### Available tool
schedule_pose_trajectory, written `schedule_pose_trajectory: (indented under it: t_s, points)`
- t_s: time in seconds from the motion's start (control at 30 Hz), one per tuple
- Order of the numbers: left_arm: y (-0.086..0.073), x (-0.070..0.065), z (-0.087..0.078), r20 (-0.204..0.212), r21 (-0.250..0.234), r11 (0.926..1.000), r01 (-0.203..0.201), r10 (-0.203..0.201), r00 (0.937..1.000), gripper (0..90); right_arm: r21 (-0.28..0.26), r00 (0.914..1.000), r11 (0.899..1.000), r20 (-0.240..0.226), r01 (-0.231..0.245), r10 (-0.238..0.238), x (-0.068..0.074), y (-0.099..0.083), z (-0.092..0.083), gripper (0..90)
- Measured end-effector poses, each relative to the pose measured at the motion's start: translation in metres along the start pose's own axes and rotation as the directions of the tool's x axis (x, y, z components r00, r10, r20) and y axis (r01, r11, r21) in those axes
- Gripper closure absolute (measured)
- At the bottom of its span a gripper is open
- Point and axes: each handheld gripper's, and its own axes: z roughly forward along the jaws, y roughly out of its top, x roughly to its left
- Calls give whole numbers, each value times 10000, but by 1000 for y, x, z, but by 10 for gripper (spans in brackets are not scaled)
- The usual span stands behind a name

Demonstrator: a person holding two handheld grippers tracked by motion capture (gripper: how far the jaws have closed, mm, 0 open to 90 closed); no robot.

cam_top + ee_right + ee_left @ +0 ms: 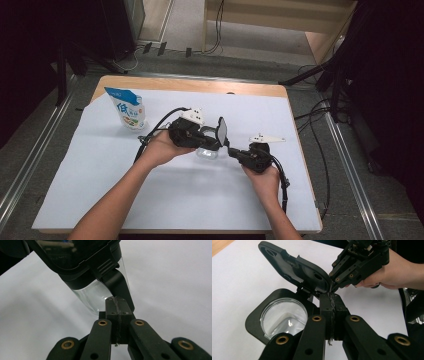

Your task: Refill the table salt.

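So rn we've got a clear jar with a black flip lid sitting mid-counter on the white sheet, between our two grippers. Left gripper has its fingers pinched fully together, nothing visibly between the pads, nosed up against the hinge area by the jar's black collar. Right gripper is also closed all the way, fingers tight, tip touching or just beside the black latch tab on the jar's side; can't tell if it's actually pressing.

Lid stands swung up and open, so imo the step in hand is working that lid. To do it well: keep the left one steady against the collar so the jar doesn't slide or tip, and nudge with the right tip slowly, bc glass on paper skates easily.

Btw the white-and-blue pouch far left has big blue characters on it, too small to read properly.
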Motion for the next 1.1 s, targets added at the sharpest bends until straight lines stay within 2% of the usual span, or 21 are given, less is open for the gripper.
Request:
schedule_pose_trajectory:
  t_s: [0.4, 0.53, 0.57, 0.63, 0.77, 0.97, 1.1]
  points:
    - [14, -6, 14, 146, 252, 9993, -286, 282, 9995, 900, -3, 9999, 10000, -97, -97, 97, -2, 0, 0, 900]
    - [17, -8, 19, 176, 241, 9994, -267, 262, 9995, 900, -32, 9999, 9999, -76, -101, 101, -3, 0, 0, 900]
    - [19, -9, 21, 154, 295, 9991, -304, 300, 9994, 900, 5, 9996, 9999, -236, -120, 120, -3, 0, 0, 900]
    - [19, -9, 23, 129, 246, 9993, -270, 267, 9996, 900, -1, 9997, 10000, -239, -67, 67, -3, 0, 0, 900]
    - [22, -9, 27, 161, 243, 9995, -222, 218, 9996, 900, 5, 9998, 10000, -181, 71, -70, -1, 1, 2, 900]
    - [23, -7, 28, 129, 291, 9995, -115, 111, 9999, 900, -306, 10000, 9995, 1, -61, 61, -9, 3, -5, 900]
    - [24, -7, 31, 116, 438, 9989, -172, 167, 9998, 896, -325, 9998, 9993, 92, -194, 197, -13, 4, -3, 900]
